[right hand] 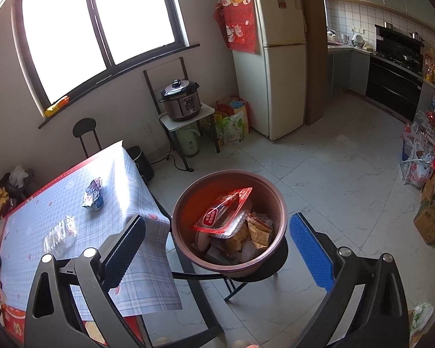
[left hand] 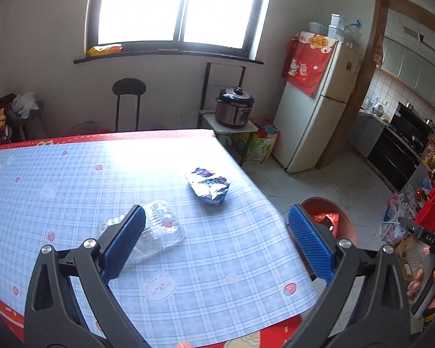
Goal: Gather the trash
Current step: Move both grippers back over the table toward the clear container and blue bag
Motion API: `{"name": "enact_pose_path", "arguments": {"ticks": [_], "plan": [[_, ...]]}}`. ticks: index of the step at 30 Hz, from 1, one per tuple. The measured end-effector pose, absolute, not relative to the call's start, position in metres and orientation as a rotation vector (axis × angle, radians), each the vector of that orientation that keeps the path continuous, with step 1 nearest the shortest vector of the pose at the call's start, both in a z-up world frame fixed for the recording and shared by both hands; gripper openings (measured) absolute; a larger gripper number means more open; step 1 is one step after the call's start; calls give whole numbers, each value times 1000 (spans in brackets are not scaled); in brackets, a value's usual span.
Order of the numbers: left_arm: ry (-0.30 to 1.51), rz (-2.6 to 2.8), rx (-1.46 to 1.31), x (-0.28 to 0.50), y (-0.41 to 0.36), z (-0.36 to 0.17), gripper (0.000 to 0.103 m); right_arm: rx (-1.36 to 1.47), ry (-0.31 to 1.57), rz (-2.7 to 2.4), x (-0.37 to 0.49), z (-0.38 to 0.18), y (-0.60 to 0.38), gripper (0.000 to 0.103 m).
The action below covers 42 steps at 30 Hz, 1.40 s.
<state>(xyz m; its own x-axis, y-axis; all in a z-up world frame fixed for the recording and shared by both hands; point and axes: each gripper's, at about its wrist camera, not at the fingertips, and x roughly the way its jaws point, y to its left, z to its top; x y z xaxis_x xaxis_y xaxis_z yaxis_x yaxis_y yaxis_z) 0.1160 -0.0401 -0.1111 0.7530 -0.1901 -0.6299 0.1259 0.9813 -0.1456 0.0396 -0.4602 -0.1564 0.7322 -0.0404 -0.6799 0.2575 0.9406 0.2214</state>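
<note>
Blue-checked cloth covers the worktop (left hand: 72, 174). Two pieces of trash on it: a clear plastic clamshell (left hand: 159, 229) and a crumpled silver-blue wrapper (left hand: 210, 185), near each other but not touching, wrapper closer to the window side.

Left gripper (left hand: 217, 243) hangs above the worktop's near right corner — jaws spread wide, nothing between them. Its left pad overlaps the clamshell in the wrist view; contact can't be told.

Right gripper (right hand: 217, 246) sits off the worktop edge, above the bin, jaws also spread, empty.

Red-brown round bin (right hand: 185, 200) stands on a black stool (right hand: 264, 271) just beside the worktop's corner. Inside: a red-labelled plastic tray (right hand: 221, 213) lying tilted on top of brown paper and packaging scraps.

Clamshell and wrapper also visible from the right wrist, both well apart from the bin. A hand (left hand: 429, 284) holding the right gripper's handle shows at the left view's right edge.
</note>
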Motion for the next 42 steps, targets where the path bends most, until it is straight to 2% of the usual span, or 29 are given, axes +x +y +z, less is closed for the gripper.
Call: {"name": "enact_pose_path", "arguments": {"ticks": [9,19,40,42], "plan": [[782,-31,-236,84,53,-165,97,233,794,-79,63,-174,-393,97],[895,-56,-268,76,71,-208,97,205,892,-30,86,-197,-338,97],[1036,-69,-411,145,156,-274,96,39,1068,-20,152,-241,-236,97],[1047,-87,-439,156,163,-281,90,18,1071,-10,168,-245,-221,97]]}}
